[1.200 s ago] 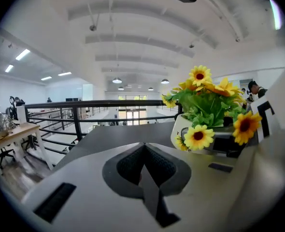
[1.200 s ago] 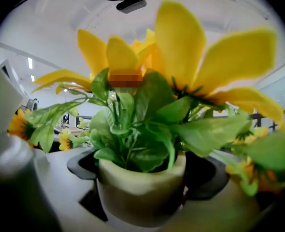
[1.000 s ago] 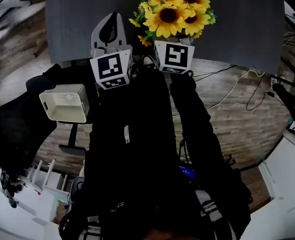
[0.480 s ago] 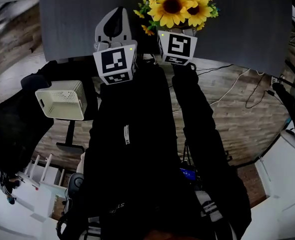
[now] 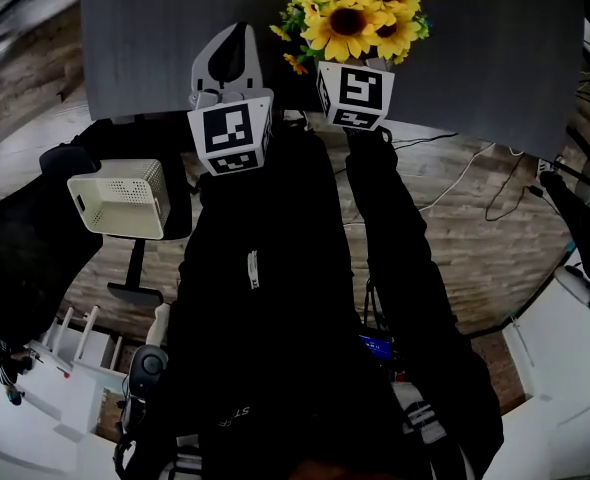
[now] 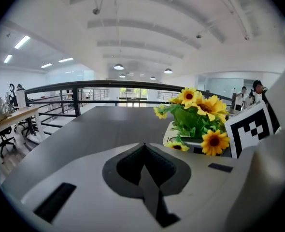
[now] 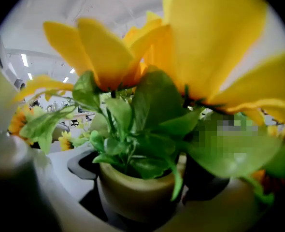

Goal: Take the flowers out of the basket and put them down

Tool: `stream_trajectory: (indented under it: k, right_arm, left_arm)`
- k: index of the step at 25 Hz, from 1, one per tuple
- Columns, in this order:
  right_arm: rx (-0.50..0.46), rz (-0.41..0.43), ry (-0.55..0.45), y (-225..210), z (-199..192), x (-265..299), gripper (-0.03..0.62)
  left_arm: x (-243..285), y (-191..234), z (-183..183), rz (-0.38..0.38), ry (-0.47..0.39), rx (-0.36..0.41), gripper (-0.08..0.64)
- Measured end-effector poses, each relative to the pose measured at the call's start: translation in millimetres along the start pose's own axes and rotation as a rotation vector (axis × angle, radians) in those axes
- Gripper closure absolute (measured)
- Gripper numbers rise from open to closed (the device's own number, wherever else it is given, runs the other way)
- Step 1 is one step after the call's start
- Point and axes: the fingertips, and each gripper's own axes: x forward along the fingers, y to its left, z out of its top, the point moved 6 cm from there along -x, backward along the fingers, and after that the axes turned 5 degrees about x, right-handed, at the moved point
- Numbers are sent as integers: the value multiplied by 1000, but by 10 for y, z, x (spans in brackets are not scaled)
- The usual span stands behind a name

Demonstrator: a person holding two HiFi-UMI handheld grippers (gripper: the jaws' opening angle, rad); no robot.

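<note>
Sunflowers [image 5: 358, 13], a yellow bunch with green leaves in a small pale round pot, are out of the basket and sit between the jaws of the right tongs [image 7: 142, 199], which are clamped on the pot's sides with the blooms standing above and ahead of them. Over the last second the right tongs have carried the bunch further forward over the dark grey tabletop [image 5: 145, 38]. The left tongs [image 6: 143, 147] have gone with them and are just to their left, jaws pressed together on nothing. The white perforated plastic basket [image 5: 120, 196] is well behind and to the left of the left tongs, off the table (what it rests on is hard to make out). So the lifting-out looks done. What remains, I judge, is lowering the pot to the tabletop under the right tongs and letting go, keeping it upright since the top-heavy blooms could tip it.
</note>
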Motion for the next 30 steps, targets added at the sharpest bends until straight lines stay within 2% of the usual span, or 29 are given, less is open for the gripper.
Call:
stream_trajectory:
  k: [6, 11, 19, 25, 30]
  right_arm:
    - [6, 33, 38, 92, -99, 46, 77]
    - [-2, 59, 23, 137, -151, -79, 77]
    - [36, 65, 13, 120, -208, -289, 77]
    - [69, 56, 49, 178, -156, -711, 77]
    - [61, 70, 80, 212, 142, -1215, 78]
  left_arm:
    - [-5, 167, -8, 14, -2, -26, 558]
    - [-42, 211, -25, 26, -8, -30, 558]
    - [-128, 238, -90, 45, -4, -27, 558]
    - [-374, 204, 98, 51, -11, -45, 558]
    - [-660, -25, 432, -18, -33, -33, 558]
